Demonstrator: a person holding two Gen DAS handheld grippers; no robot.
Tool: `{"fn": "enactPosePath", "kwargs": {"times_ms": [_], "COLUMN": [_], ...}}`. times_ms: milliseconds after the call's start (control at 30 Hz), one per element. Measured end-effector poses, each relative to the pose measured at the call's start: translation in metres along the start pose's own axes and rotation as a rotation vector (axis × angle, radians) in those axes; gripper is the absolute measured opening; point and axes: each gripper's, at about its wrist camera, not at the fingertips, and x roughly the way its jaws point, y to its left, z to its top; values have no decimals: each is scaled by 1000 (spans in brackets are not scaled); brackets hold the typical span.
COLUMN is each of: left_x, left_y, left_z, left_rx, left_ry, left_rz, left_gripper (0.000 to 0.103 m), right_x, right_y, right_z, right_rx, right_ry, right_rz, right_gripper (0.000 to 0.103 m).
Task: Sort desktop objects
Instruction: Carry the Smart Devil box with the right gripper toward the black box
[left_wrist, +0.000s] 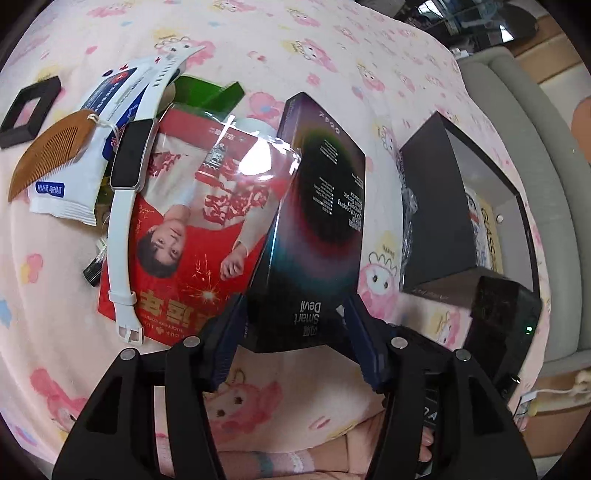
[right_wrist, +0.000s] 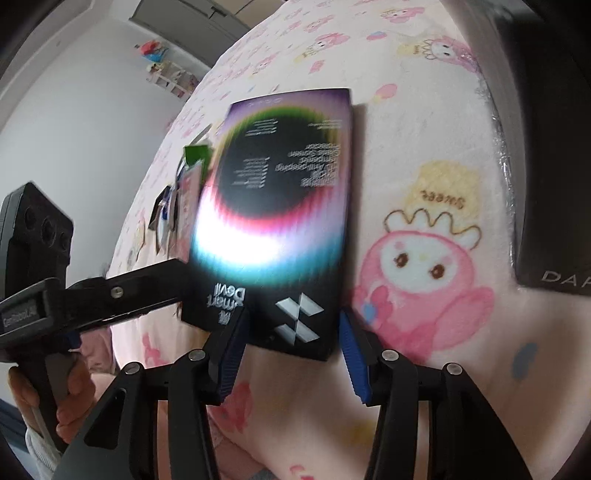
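A black box with a rainbow ring and "Smart Devil" print (left_wrist: 314, 221) is tilted up off the pink cartoon blanket (left_wrist: 295, 44). My left gripper (left_wrist: 295, 325) is shut on its near end. In the right wrist view the same box (right_wrist: 277, 214) sits between my right gripper's (right_wrist: 291, 332) blue pads (right_wrist: 352, 354), which stand a little apart from its sides. The left gripper's finger (right_wrist: 140, 284) meets the box's left edge there. An open dark storage box (left_wrist: 465, 206) lies to the right.
A red glossy picture pack (left_wrist: 192, 229) lies left of the box, with a white smartwatch (left_wrist: 129, 192) across it. A wooden comb (left_wrist: 51, 151), a white sachet (left_wrist: 74, 184), a green box (left_wrist: 207, 92) and a small black frame (left_wrist: 29, 110) lie further left.
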Motion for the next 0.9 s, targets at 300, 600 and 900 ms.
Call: {"fn": "enactPosePath", "kwargs": {"times_ms": [300, 600, 900], "left_x": [12, 27, 28], "left_y": [-3, -28, -27], "left_z": [-23, -40, 8], "left_rx": [-40, 41, 15], "left_ry": [92, 98, -5], "left_rz": [-8, -11, 38], "left_gripper": [56, 53, 52], "right_x": [-40, -52, -43], "right_y": [26, -11, -12], "right_z": [-21, -27, -46], "right_rx": [-122, -15, 28], "right_ry": [12, 56, 157], "right_rz": [-45, -203, -173], "right_gripper": [42, 43, 43]}}
